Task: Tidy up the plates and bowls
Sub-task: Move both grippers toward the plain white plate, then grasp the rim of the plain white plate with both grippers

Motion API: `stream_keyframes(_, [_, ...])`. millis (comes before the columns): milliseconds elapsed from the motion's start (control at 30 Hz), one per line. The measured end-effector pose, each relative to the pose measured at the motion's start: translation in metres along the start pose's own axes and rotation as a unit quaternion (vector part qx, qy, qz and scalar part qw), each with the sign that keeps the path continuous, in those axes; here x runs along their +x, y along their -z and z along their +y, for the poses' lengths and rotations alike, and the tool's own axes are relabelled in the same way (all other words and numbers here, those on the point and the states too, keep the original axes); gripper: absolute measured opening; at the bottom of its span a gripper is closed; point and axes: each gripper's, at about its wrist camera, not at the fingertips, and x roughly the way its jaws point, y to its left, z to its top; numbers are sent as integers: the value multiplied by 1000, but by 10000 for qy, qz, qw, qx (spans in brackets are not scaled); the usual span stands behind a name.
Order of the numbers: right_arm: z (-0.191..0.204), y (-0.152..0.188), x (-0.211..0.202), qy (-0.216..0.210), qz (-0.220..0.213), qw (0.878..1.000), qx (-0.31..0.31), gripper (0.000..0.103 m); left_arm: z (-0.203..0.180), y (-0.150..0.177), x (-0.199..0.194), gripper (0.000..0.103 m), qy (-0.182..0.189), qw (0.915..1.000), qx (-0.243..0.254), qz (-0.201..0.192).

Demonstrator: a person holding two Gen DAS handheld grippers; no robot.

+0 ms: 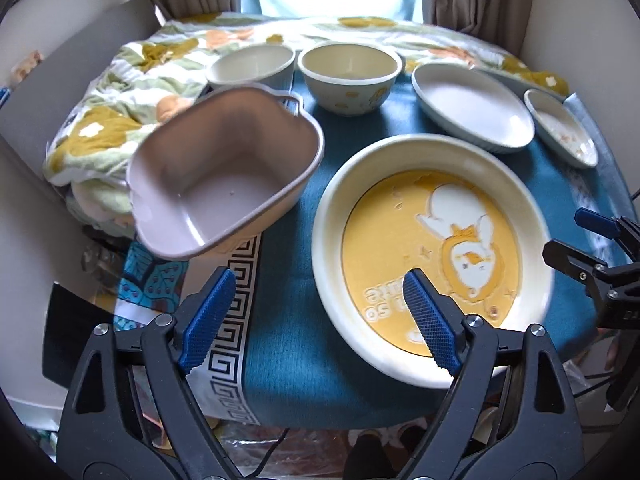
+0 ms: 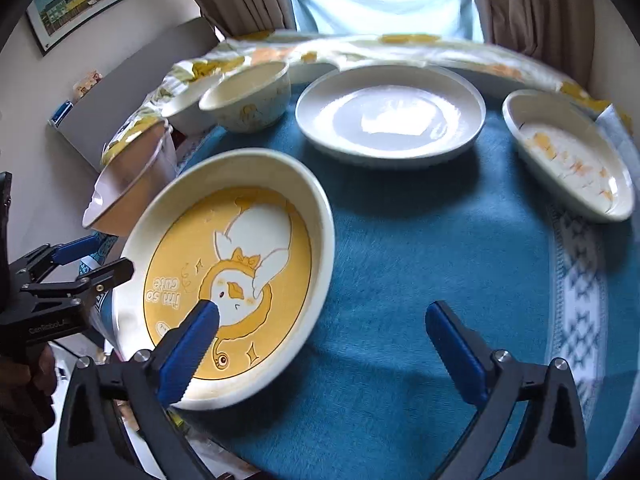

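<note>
A yellow duck plate (image 1: 432, 256) (image 2: 228, 276) lies on the blue cloth near the front. A pink square bowl (image 1: 224, 176) (image 2: 128, 184) sits tilted at the table's left edge. Behind stand a cream bowl (image 1: 252, 66), a duck-print bowl (image 1: 349, 76) (image 2: 248, 100), a plain white plate (image 1: 472, 108) (image 2: 390, 114) and a small patterned dish (image 1: 562, 132) (image 2: 568, 156). My left gripper (image 1: 316, 320) is open above the front edge, its right finger over the duck plate. My right gripper (image 2: 324, 352) is open, its left finger over the duck plate's near rim.
A floral quilt (image 1: 120, 120) is bunched along the table's back and left. The blue tablecloth (image 2: 420, 260) covers the round table. Curtains and a window are behind. The right gripper shows at the right edge of the left wrist view (image 1: 600, 256).
</note>
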Motion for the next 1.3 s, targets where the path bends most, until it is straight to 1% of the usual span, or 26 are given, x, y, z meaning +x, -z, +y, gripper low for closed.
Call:
stream_keyframes(67, [3,-3,-20,126,-284,9994,-162,103,-1,-7,-19,87,92,9998,-22,-161])
stream_keyframes(167, [5,-14,-48,264,-483,9980,-307,103,-3,-25,-51,89,267,9984,-5,-496])
stream_keyframes(233, [6,-26,-70,387,-584,9967,-408,103,-5,-42,-72,94,313,9965,11,-780])
stream_keyframes(333, [7,-51,-100,522,-556,9959,-497,103,-8,-66,-99,103,390,9914,39,-1251])
stream_keyframes(400, [5,-69,-117,575,-607,9955,-439,103,-11,-82,-110,103,421,9878,40,-1496])
stream_keyframes(467, [-1,-85,-132,613,-789,9942,-395,103,-15,-97,-113,103,470,9867,-17,-1559])
stream_keyframes(533, [-10,-99,-138,625,-838,9936,-423,103,-17,-110,-111,103,620,9868,-107,-1490])
stream_keyframes(567, [-15,-106,-138,590,-781,9942,-452,103,-19,-116,-108,103,726,9871,-156,-1419])
stream_keyframes(633, [-27,-121,-133,483,-612,9960,-434,103,-25,-124,-101,103,921,9874,-231,-1263])
stream_keyframes(700, [-42,-134,-124,321,-431,9977,-420,103,-34,-131,-92,103,1030,9875,-304,-1154])
stream_keyframes(800, [-61,-152,-103,145,-211,9977,-630,103,-48,-141,-68,103,1259,9864,-523,-920])
stream_keyframes(867, [-72,-163,-82,65,-31,9964,-846,103,-58,-146,-48,103,1233,9870,-705,-756])
stream_keyframes(933, [-85,-172,-58,-128,218,9948,-984,103,-67,-150,-27,103,1162,9880,-872,-532])
stream_keyframes(1067, [-115,-187,-4,-524,735,9886,-1205,103,-86,-158,22,102,1076,9865,-1236,-68])
stream_keyframes(1100, [-122,-190,10,-604,844,9865,-1263,103,-90,-160,36,102,995,9858,-1349,70])
stream_keyframes(1167, [-135,-196,36,-792,1064,9824,-1317,102,-96,-163,60,101,989,9816,-1615,258])
stream_keyframes(1200, [-141,-199,48,-912,1201,9795,-1335,97,-97,-163,70,101,973,9796,-1724,342])
stream_keyframes(1233, [-145,-201,61,-1025,1346,9760,-1369,90,-99,-164,81,97,950,9778,-1814,439])
stream_keyframes(1300, [-149,-202,83,-1240,1598,9677,-1506,81,-103,-164,100,90,862,9755,-1926,629])
